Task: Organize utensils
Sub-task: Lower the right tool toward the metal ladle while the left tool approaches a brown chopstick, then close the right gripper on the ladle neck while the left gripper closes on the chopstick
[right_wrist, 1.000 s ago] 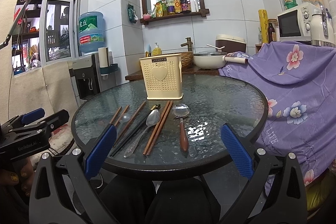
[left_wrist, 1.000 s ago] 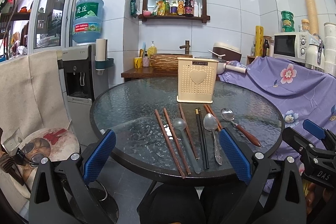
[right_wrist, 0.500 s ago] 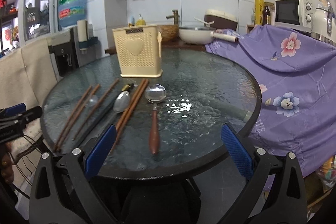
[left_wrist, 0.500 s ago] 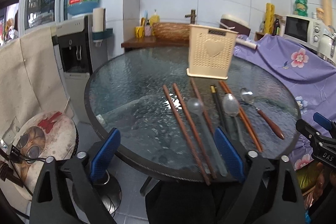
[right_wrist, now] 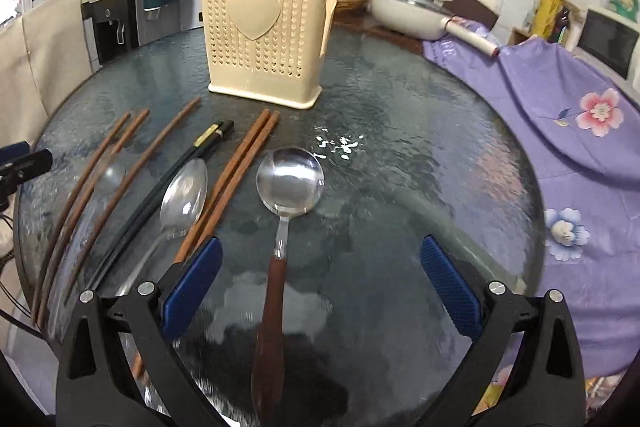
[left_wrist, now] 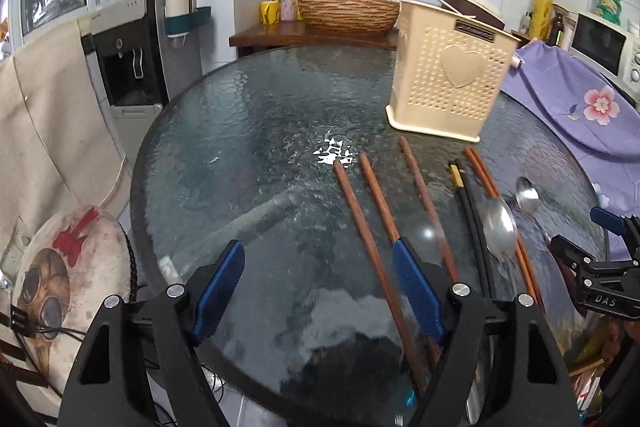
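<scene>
The wooden-handled spoon (right_wrist: 280, 247) lies straight ahead of the right gripper (right_wrist: 318, 287), its handle running back between the two spread blue pads, neither of which touches it; its round bowl points toward the cream utensil holder (right_wrist: 268, 27) standing farther off on the glass table (right_wrist: 420, 147). Just left of that gripper lie a pair of brown chopsticks (right_wrist: 236, 171), a plain steel spoon (right_wrist: 182, 199), black chopsticks (right_wrist: 160, 195) and more brown sticks beyond. The left gripper (left_wrist: 318, 295) hovers over the near-left stretch of the table, jaws still apart but having just been closing, with nothing between them; its right pad sits over one brown chopstick (left_wrist: 372, 251). To do this pick well, I would judge the right gripper should come down centred on the wooden handle, square to it, and pinch mid-handle so the spoon does not swing, then lift clear before tilting it bowl-up or bowl-down into the holder. The smooth glass may let the spoon skid
</scene>
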### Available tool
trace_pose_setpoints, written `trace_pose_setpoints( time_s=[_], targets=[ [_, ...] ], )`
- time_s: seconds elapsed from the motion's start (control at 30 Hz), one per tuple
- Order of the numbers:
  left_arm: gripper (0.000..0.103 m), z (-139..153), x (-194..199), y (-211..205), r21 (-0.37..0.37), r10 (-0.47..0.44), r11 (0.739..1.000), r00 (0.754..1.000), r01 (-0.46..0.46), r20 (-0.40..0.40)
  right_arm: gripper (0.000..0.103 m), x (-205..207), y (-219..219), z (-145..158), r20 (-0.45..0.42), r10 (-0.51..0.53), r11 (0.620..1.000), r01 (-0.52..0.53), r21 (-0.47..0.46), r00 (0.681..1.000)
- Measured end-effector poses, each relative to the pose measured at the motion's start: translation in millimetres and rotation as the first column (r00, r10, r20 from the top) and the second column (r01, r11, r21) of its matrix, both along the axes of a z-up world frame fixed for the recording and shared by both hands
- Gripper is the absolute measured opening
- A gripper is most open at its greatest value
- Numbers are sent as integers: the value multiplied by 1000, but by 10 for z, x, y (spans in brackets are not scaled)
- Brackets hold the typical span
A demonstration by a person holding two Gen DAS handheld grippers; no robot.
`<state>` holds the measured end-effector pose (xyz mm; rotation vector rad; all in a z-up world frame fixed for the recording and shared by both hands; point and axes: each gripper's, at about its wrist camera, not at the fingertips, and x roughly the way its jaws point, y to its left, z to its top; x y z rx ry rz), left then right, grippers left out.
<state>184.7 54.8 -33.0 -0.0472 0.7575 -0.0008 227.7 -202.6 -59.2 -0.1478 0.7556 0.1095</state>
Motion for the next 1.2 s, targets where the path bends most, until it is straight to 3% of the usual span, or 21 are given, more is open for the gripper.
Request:
trace_pose_setpoints(
  time_s=[0.17,0.33,0.53,0.93,1.2],
  targets=[
    [75,-34,240,-21,23,-7,1000,999,8,-47,88,219,41,-64,-57,14,1000,-14,10,998],
    [66,-61,387,-85,26,-31,999,997,33,-77,84,361,101,-103,-88,33,999,-31,29,996],
    [45,-139,556,-151,31,-33,999,990,37,-135,77,441,80,-125,-113,34,999,-29,47,993],
    [43,-200,743,-226,33,-13,999,981,19,-195,66,566,134,-142,-147,58,995,-45,90,987],
    [34,-196,862,-262,50,-13,998,978,24,-208,62,690,165,-130,-155,65,995,-52,88,986]
  ],
)
